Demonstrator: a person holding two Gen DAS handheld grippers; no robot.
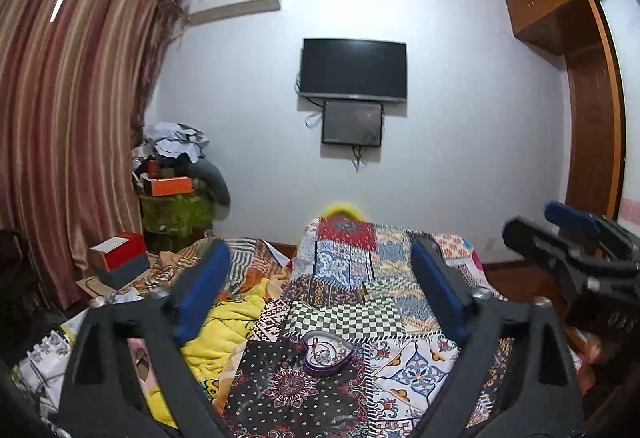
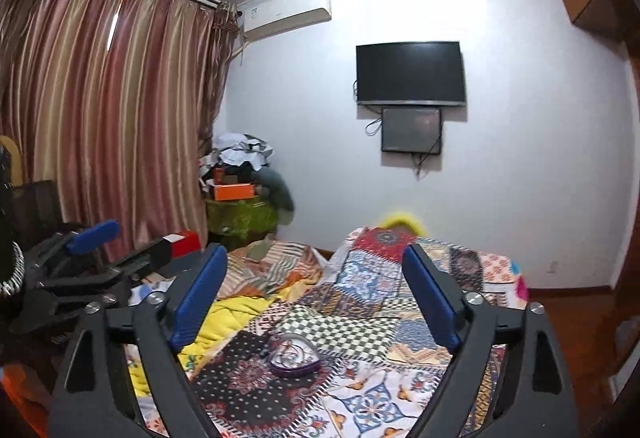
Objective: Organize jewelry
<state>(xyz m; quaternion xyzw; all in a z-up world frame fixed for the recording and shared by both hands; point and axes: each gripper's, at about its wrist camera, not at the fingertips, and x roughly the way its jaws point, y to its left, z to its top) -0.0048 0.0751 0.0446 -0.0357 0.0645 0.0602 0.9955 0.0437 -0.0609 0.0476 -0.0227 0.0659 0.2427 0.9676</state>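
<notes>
A small purple heart-shaped box lies open on the patchwork quilt, with a tangle of jewelry inside. In the right wrist view the same heart-shaped box sits low in the middle on the quilt. My left gripper hovers above and short of the box, open, nothing between its blue pads. My right gripper is also open and empty, held above the box. Each gripper shows at the edge of the other's view: the right gripper and the left gripper.
A yellow blanket is bunched on the bed's left side. Red and grey boxes and a cluttered green stand stand by the striped curtain. A television hangs on the far wall. A wooden wardrobe is at right.
</notes>
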